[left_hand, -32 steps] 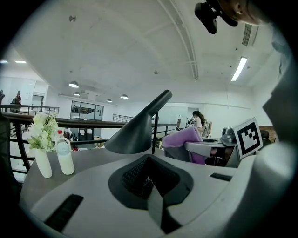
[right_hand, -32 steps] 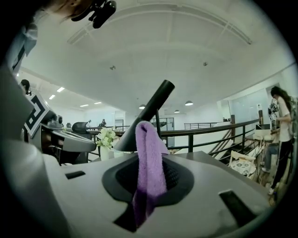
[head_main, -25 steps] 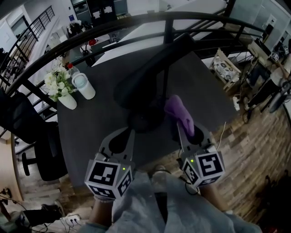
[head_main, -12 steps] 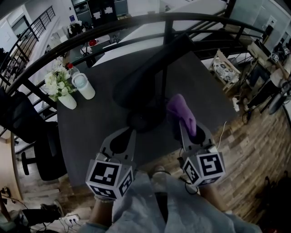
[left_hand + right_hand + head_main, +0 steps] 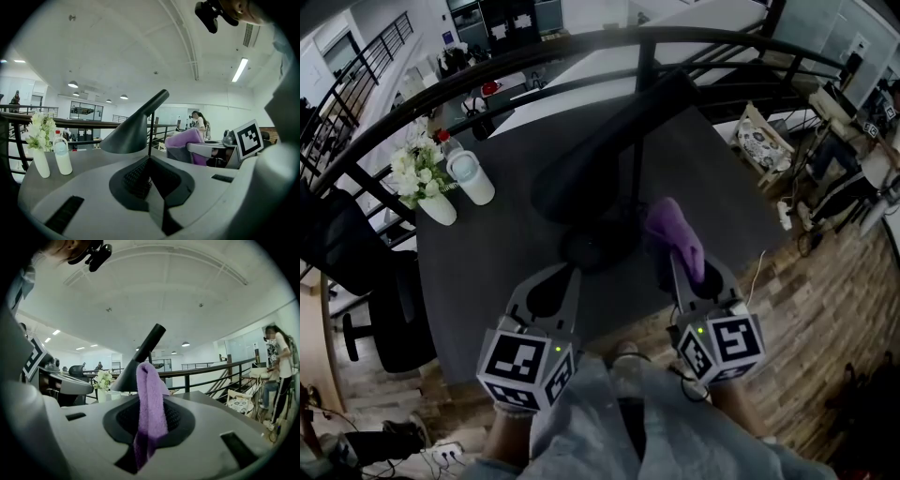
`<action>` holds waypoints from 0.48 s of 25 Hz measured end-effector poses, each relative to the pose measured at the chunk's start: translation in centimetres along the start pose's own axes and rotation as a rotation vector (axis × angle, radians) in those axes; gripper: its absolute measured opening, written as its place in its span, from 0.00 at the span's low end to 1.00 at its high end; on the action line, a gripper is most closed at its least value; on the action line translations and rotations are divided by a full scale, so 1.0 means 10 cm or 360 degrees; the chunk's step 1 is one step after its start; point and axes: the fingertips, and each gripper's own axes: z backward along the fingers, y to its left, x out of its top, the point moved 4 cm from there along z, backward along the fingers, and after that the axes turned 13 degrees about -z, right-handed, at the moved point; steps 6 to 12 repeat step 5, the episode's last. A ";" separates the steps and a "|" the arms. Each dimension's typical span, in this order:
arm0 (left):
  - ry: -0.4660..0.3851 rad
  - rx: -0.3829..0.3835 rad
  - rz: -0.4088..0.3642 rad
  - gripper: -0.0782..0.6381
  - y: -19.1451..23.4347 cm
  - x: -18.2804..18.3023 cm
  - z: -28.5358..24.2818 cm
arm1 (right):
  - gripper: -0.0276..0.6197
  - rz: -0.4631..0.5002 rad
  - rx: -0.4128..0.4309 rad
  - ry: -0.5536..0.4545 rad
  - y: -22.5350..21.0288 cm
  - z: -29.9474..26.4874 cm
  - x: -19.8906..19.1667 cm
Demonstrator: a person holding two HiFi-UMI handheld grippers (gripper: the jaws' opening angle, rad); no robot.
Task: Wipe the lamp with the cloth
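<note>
A black lamp stands on the dark table [image 5: 478, 281], with a cone shade [image 5: 591, 169] on a thin stem above a round base [image 5: 600, 248]. My right gripper [image 5: 672, 261] is shut on a purple cloth [image 5: 677, 232], just right of the base. The cloth [image 5: 150, 380] sticks up out of the right gripper [image 5: 149, 405], and the shade [image 5: 127, 379] shows behind it. My left gripper [image 5: 572, 274] is shut with nothing in it, just short of the base. In the left gripper view, its closed tips [image 5: 149, 160] point at the lamp stem, with the shade [image 5: 131, 136] above.
A white vase of flowers [image 5: 427, 187] and a white bottle [image 5: 473, 176] stand at the table's far left. A black railing [image 5: 581, 47] curves behind the table. A black office chair [image 5: 356, 272] is at the left and wooden floor [image 5: 825, 309] at the right. A person [image 5: 277, 366] stands far off.
My right gripper with the cloth has drifted slightly to the right. The left gripper and the lamp have hardly moved.
</note>
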 end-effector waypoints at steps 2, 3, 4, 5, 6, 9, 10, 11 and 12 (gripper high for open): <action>0.0002 0.0004 0.0001 0.13 0.01 0.00 0.00 | 0.13 -0.0008 -0.0011 -0.0009 -0.03 0.00 0.00; 0.0003 0.0005 0.0003 0.13 0.01 -0.01 0.00 | 0.13 -0.0010 -0.0015 -0.0012 -0.04 -0.01 0.00; 0.0005 0.0007 0.0006 0.13 0.02 -0.02 0.01 | 0.13 -0.0011 -0.0020 -0.0011 -0.04 -0.01 0.01; 0.0007 0.0008 0.0009 0.13 0.03 -0.02 0.01 | 0.13 -0.0012 -0.0024 -0.0009 -0.05 -0.01 0.01; 0.0007 0.0008 0.0009 0.13 0.03 -0.02 0.01 | 0.13 -0.0012 -0.0024 -0.0009 -0.05 -0.01 0.01; 0.0007 0.0008 0.0009 0.13 0.03 -0.02 0.01 | 0.13 -0.0012 -0.0024 -0.0009 -0.05 -0.01 0.01; 0.0007 0.0008 0.0009 0.13 0.03 -0.02 0.01 | 0.13 -0.0012 -0.0024 -0.0009 -0.05 -0.01 0.01; 0.0007 0.0008 0.0009 0.13 0.03 -0.02 0.01 | 0.13 -0.0012 -0.0024 -0.0009 -0.05 -0.01 0.01; 0.0007 0.0008 0.0009 0.13 0.03 -0.02 0.01 | 0.13 -0.0012 -0.0024 -0.0009 -0.05 -0.01 0.01</action>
